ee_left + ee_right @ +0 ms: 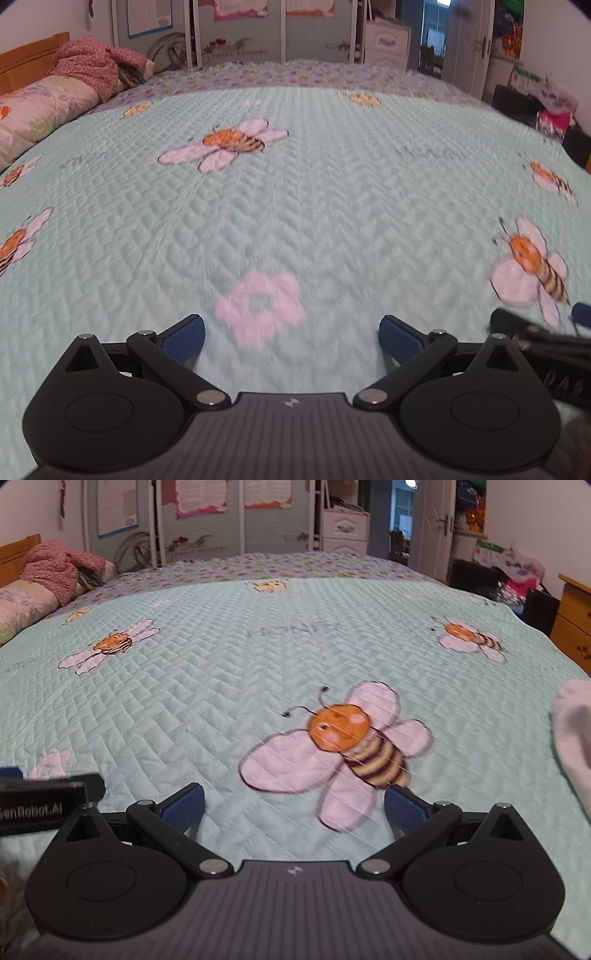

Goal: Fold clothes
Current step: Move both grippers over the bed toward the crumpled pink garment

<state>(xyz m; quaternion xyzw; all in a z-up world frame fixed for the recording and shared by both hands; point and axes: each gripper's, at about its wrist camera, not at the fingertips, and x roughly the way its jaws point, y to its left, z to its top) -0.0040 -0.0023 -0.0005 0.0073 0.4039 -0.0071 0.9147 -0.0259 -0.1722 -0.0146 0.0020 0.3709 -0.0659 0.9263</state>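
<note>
A pale white garment (574,734) lies bunched at the right edge of the right wrist view, on the mint quilt (258,657) with bee and flower prints. My right gripper (293,810) hovers open over a large printed bee, left of the garment and apart from it. In the left wrist view my left gripper (291,341) is open above a pink flower print on the same quilt (295,206), with nothing between its blue pads. Part of the other gripper (535,336) pokes in at the right. No garment shows in the left wrist view.
A pink crumpled blanket (92,62) and a pillow (40,107) sit at the bed's far left. Wardrobe doors (240,33) stand behind the bed. A wooden cabinet (574,620) and bags (517,579) crowd the right side near an open door (432,528).
</note>
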